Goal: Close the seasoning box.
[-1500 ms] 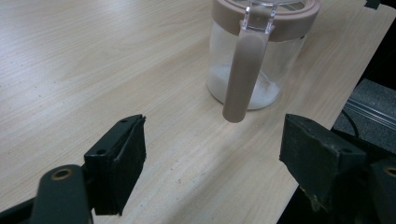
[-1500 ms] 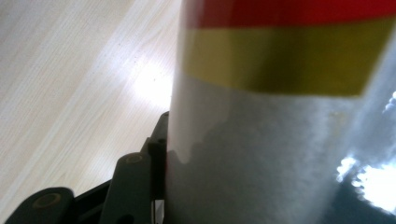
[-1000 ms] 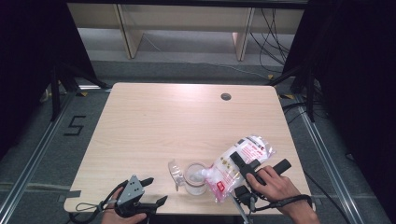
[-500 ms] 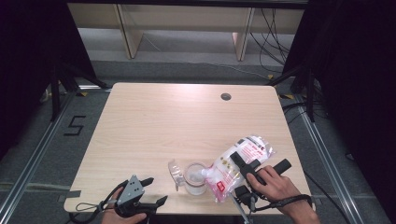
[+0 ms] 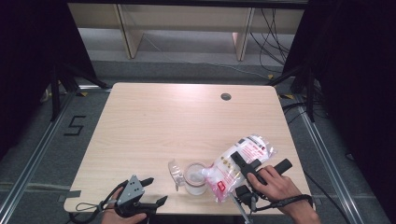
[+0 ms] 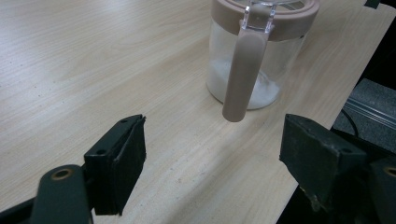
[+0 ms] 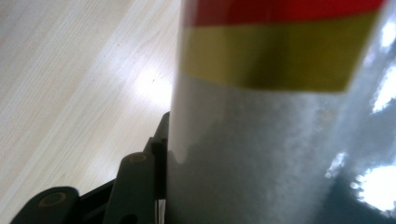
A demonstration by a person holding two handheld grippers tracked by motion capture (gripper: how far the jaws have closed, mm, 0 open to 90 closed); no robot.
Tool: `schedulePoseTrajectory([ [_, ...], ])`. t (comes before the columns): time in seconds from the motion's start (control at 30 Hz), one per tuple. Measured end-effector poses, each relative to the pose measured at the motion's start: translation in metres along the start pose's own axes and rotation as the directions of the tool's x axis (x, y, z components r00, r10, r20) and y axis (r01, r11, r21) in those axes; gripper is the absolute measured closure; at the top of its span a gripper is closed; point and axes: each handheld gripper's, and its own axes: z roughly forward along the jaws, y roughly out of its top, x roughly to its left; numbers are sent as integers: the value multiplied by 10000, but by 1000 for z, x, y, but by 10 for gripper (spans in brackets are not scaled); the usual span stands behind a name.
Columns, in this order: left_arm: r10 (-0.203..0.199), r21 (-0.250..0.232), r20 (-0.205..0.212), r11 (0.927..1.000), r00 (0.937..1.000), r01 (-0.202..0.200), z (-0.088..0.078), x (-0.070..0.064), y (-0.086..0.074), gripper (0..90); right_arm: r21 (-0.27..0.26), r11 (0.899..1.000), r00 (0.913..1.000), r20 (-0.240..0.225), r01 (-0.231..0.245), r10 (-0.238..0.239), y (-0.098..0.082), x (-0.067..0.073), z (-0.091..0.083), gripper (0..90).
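A glass jar (image 5: pixel 195 178) with a little white powder in its bottom stands near the table's front edge; its pinkish rim and handle (image 6: pixel 243 79) show close in the left gripper view. A clear plastic bag (image 5: pixel 236 164) of white powder with red print lies tilted, its lower end over the jar's mouth. My right gripper (image 5: pixel 259 162) is shut on the bag's middle. In the right gripper view the bag (image 7: pixel 280 116) sits against one black finger (image 7: pixel 140 182). My left gripper (image 5: pixel 156 190) stands open at the front left, short of the jar (image 6: pixel 252 51), nothing between its pads.
The jar's clear lid flap (image 5: pixel 174 170) hangs open on its left side. The wooden table (image 5: pixel 187 116) has a round cable hole (image 5: pixel 226 96) at the back right. Metal rails and cables run along the floor around the table.
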Motion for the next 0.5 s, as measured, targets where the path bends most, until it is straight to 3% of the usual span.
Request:
schedulePoseTrajectory([
  [0.13,159,152,-79,9998,9998,-158,-1,1,0,220,-6,10000,10000,-8,-60,60,0,0,0,570],
  [0.37,46,85,-63,10000,10000,-46,-1,0,0,220,-20,10000,10000,4,-54,54,-1,0,0,572],
  [0.43,-3,5,6,10000,10000,3,0,0,0,220,46,9999,9999,-25,160,-160,-1,-2,-1,572],
  [0.5,1,13,23,10000,10000,-1,0,0,0,220,-5,10000,10000,23,-76,76,-1,0,-1,573],
])
